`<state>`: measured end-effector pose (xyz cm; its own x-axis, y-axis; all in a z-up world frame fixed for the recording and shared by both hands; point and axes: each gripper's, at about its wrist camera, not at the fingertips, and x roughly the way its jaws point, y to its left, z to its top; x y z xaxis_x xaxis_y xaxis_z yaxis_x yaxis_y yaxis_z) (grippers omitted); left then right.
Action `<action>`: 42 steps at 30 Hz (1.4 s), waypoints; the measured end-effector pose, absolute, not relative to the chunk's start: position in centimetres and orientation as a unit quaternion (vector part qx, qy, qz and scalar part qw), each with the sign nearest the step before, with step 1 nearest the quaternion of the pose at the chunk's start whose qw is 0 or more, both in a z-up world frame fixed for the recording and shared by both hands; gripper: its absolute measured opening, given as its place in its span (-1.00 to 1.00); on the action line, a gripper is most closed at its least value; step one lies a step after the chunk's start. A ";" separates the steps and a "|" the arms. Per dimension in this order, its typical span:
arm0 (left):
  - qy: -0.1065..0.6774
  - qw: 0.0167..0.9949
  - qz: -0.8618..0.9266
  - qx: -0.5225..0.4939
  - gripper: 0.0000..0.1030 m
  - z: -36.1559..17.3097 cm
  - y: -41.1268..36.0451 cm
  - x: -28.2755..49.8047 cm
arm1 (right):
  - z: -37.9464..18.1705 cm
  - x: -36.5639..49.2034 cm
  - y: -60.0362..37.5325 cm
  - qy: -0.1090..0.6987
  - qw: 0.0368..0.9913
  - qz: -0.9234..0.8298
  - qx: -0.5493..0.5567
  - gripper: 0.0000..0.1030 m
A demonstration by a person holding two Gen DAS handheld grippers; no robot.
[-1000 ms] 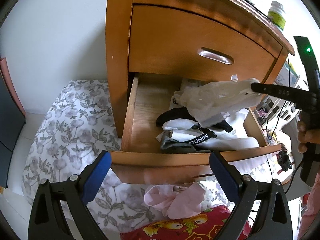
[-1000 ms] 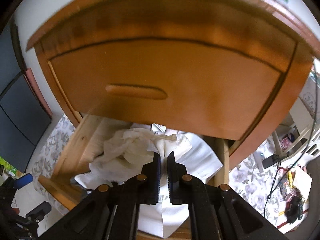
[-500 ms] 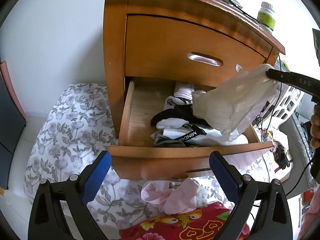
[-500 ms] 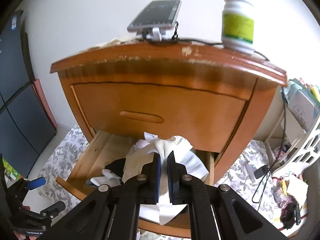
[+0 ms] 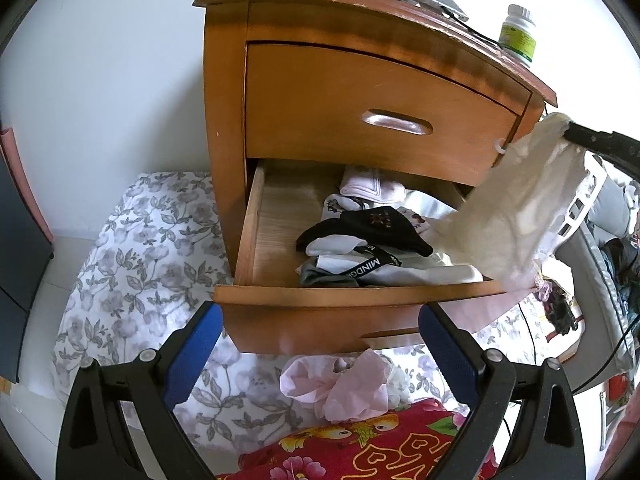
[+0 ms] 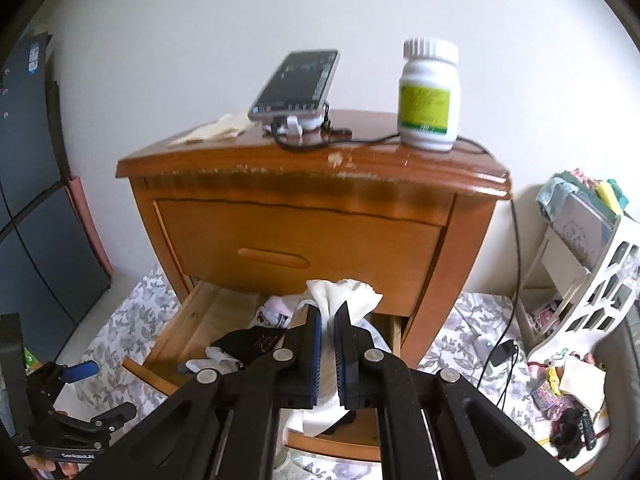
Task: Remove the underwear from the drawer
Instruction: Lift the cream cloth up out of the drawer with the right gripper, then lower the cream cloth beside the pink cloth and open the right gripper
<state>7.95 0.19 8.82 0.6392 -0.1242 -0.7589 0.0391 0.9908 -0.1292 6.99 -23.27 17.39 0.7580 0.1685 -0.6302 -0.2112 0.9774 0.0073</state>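
1. Where it hangs at the right of the left wrist view, the cream underwear [image 5: 516, 208] is pinched at its top edge and droops in loose folds over the right front corner of the open drawer [image 5: 352, 296], clear of the clothes inside.
2. Right tool [image 6: 328, 322]: jaws nearly shut, blue pads clamped on a bunched fold of that cream underwear, seen at lower centre of the right wrist view; cloth puffs out above the tips and trails down below them.
3. Drawer contents, centre of the left wrist view: a black garment [image 5: 364, 230] on top of white and grey pieces, one with a lettered black waistband [image 5: 370, 266]; a pale pink folded piece [image 5: 372, 188] further back. The left half of the drawer floor is bare wood.
4. Left tool [image 5: 320, 344]: jaws wide apart, nothing between them, at the bottom of its own view in front of the drawer's face.
5. Nightstand [image 6: 304, 216]: upper drawer closed. On its top, a phone on a white stand [image 6: 296, 84] with a black cable, and a white bottle with a green label [image 6: 429, 96] to the right.
6. Below the drawer, lower centre: crumpled pink cloth [image 5: 340, 384] on a grey floral sheet [image 5: 132, 280], a red patterned fabric [image 5: 360, 448] at the bottom edge.
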 end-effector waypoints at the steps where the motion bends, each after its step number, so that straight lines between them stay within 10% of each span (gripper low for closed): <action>1: 0.422 0.904 -0.045 -0.050 0.91 8.9 0.1 7.9 | 17.6 6.8 -23.2 0.330 0.938 0.102 -0.033 -0.88; 42: 0.399 0.915 -0.049 -0.036 0.91 11.4 -1.0 4.7 | 17.0 -2.0 -23.2 0.351 0.922 0.143 -0.074 -0.88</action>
<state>4.71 -0.99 11.37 0.6760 -0.1180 -0.7274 0.0606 0.9927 -0.1047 -2.05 -23.17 17.04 0.7128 0.2129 -0.6683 -0.3162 0.9480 -0.0352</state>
